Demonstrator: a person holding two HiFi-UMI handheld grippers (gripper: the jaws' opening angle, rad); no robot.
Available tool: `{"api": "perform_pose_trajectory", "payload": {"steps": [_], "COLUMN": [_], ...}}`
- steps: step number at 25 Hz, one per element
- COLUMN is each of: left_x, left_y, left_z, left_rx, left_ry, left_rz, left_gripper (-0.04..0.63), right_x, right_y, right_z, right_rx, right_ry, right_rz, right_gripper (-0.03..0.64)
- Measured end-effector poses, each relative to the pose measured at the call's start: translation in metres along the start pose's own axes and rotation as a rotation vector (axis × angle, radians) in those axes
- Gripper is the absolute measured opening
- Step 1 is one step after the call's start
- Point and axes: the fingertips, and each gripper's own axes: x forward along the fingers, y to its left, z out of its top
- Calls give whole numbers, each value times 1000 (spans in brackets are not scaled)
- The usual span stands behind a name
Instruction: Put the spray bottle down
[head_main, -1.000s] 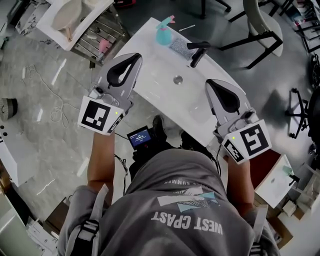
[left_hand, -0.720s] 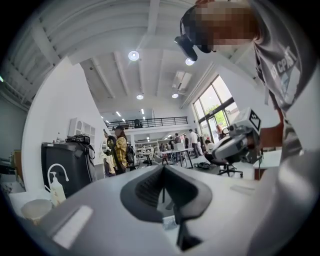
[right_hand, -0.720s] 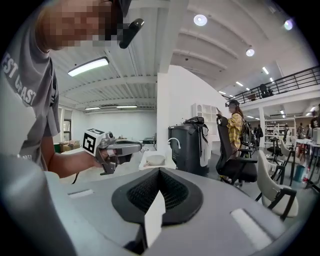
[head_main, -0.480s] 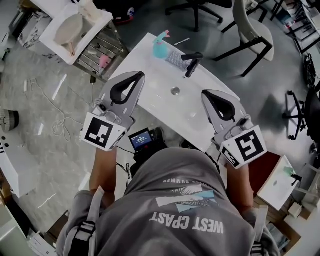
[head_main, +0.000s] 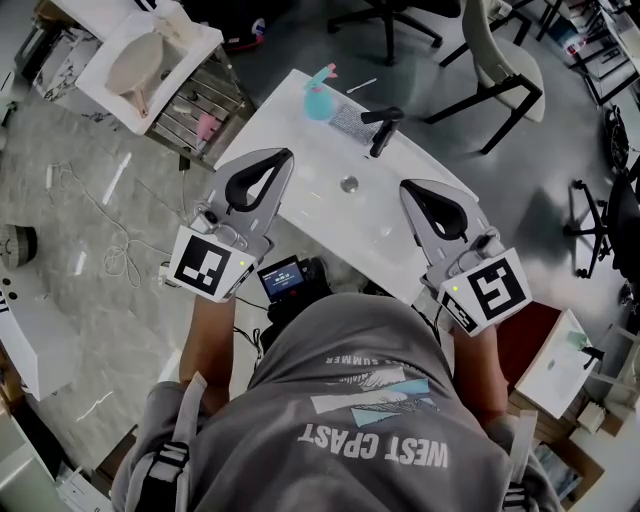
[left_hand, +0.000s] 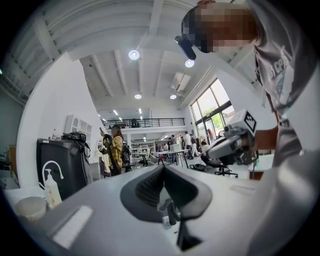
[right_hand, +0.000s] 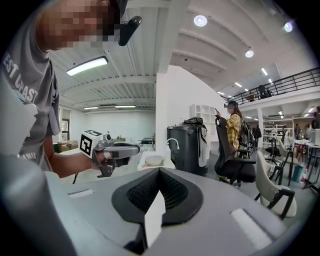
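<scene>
Head view: bottle stands upright at the far end of the white tabletop, touching neither claw.
Left claw: closed on nothing, over the tabletop's near-left edge, well apart from the bottle.
Right claw: closed, also empty, over the near-right edge.
Progress: the task looks done, since the bottle rests on its base and nothing holds it. No step seems to be left.
Around: faucet and drain mid-tabletop; grey pad just beside the bottle; small screen below the near edge; rack at left; chairs beyond.
In the way: nothing crowds the bottle, and the faucet stands apart from it.
</scene>
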Motion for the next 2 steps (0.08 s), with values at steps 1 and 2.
{"api": "perform_pose_trajectory", "payload": {"steps": [1,2], "left_x": [-1,-2], "left_y": [1,3], "left_z": [-1,-2], "left_rx": [-1,-2], "left_ry": [0,0], "left_rz": [1,2], "left_gripper": [3,3], "right_x": [2,3], "right_y": [1,1], "right_z": [0,-1], "right_rx": [0,0], "right_ry": [1,2], "right_rz": [1,2], "right_gripper": [-2,-2]}}
